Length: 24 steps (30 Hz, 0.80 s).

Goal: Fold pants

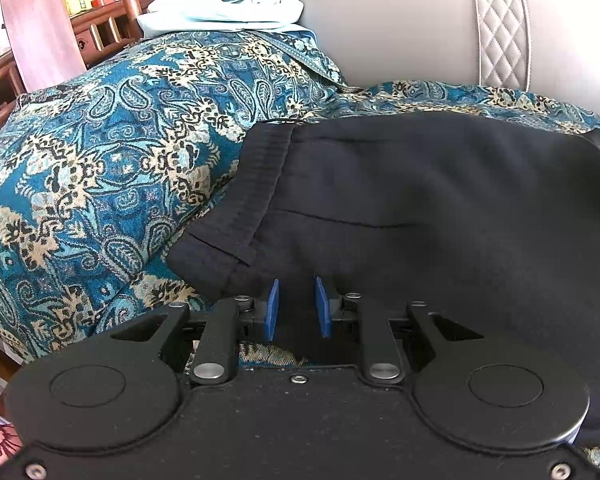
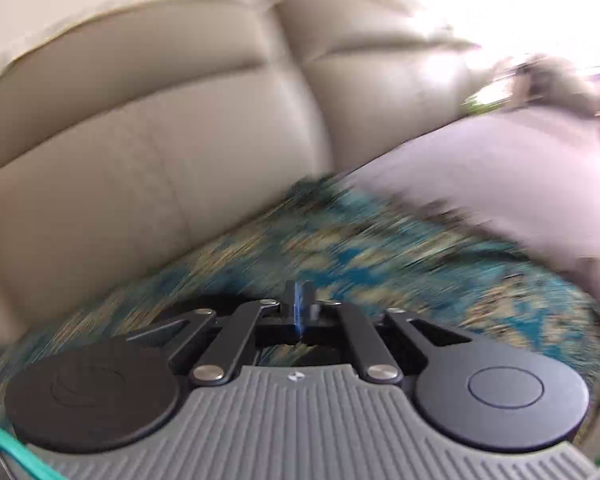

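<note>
Hovering low, my left gripper point(image 1: 296, 307) has its blue pads a little apart with nothing between them, just short of the near waistband corner of the black knit pants point(image 1: 420, 208). Those pants lie in a flattish stack on the teal paisley throw point(image 1: 100, 168), apparently folded at least once, perhaps one fold left. My right gripper point(image 2: 300, 312), pads pressed together on nothing I can see, faces the beige leather sofa back point(image 2: 140, 128), badly blurred.

R wrist view motion-blurred; pants point(image 1: 420, 208) cut off right.
</note>
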Motion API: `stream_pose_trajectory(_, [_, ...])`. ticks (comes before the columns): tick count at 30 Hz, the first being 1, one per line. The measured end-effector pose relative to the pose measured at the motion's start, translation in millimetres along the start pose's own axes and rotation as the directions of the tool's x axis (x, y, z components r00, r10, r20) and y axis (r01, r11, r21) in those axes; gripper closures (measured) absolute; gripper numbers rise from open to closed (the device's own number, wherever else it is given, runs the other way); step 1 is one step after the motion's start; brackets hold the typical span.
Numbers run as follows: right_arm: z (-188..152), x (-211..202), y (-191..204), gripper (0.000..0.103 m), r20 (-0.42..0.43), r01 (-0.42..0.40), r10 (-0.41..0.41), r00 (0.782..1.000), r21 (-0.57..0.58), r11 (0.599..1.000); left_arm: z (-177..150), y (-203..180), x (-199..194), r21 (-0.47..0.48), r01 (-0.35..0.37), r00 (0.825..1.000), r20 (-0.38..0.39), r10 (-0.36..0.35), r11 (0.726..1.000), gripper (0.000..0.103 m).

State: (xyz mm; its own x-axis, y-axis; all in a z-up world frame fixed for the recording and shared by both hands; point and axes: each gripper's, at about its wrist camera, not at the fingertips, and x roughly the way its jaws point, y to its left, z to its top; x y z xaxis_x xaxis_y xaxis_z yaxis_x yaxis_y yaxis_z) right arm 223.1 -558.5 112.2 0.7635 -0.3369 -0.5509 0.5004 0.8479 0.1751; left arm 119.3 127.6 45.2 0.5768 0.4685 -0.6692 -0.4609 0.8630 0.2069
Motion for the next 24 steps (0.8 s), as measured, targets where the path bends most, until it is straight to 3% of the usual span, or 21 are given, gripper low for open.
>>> stream_pose_trajectory(1, [-5,-1,3,0.066,-0.019,-0.055,0.054,0.998,-0.029,0.998,0,0,0,-0.002,-0.003,1.0,0.0,0.003,1.0,0.083])
stream_pose_trajectory(3, [-16,4,18,0.053,-0.053,-0.088,0.083,0.995,-0.107,0.99,0,0,0,-0.008,-0.006,1.0,-0.002,0.006,1.0,0.083])
stream_pose_trajectory(7, [-38,32,59,0.039,-0.135,-0.137,0.113,0.984,-0.182,0.974,1,1,1,-0.012,-0.005,1.0,-0.009,0.005,1.0,0.083])
stream_pose_trajectory(10, [-47,56,82,0.021,-0.153,-0.12,0.088,0.984,-0.211,0.97,1,1,1,-0.013,-0.01,1.0,-0.011,0.01,1.0,0.083])
stream_pose_trajectory(11, [-47,67,86,0.019,-0.153,-0.102,0.069,0.986,-0.222,0.97,2,0,1,-0.013,-0.015,1.0,-0.012,0.015,1.0,0.083])
stream_pose_trajectory(12, [-49,73,92,0.025,-0.149,-0.069,0.035,0.988,-0.23,0.971,2,-1,1,-0.01,-0.02,1.0,-0.013,0.02,1.0,0.083])
stream_pose_trajectory(13, [-49,80,94,0.053,-0.144,-0.021,-0.011,0.99,-0.221,0.975,2,-2,1,-0.007,-0.025,1.0,-0.012,0.025,1.0,0.083])
stream_pose_trajectory(15, [-43,87,86,0.088,-0.122,0.039,-0.054,0.991,-0.123,0.992,1,-3,1,0.0,-0.033,0.999,-0.011,0.033,0.999,0.083])
stream_pose_trajectory(17, [-32,84,75,0.09,-0.115,0.03,-0.033,0.993,-0.028,0.999,1,-4,1,0.005,-0.038,0.999,-0.01,0.038,0.999,0.083])
stream_pose_trajectory(21, [-7,59,65,0.091,-0.021,0.032,-0.034,0.999,-0.061,0.998,2,-7,2,0.014,-0.049,0.999,-0.007,0.049,0.999,0.083])
stream_pose_trajectory(24, [13,33,43,0.091,0.01,0.002,-0.002,1.0,-0.003,1.0,3,-8,3,0.017,-0.051,0.999,-0.008,0.051,0.999,0.083])
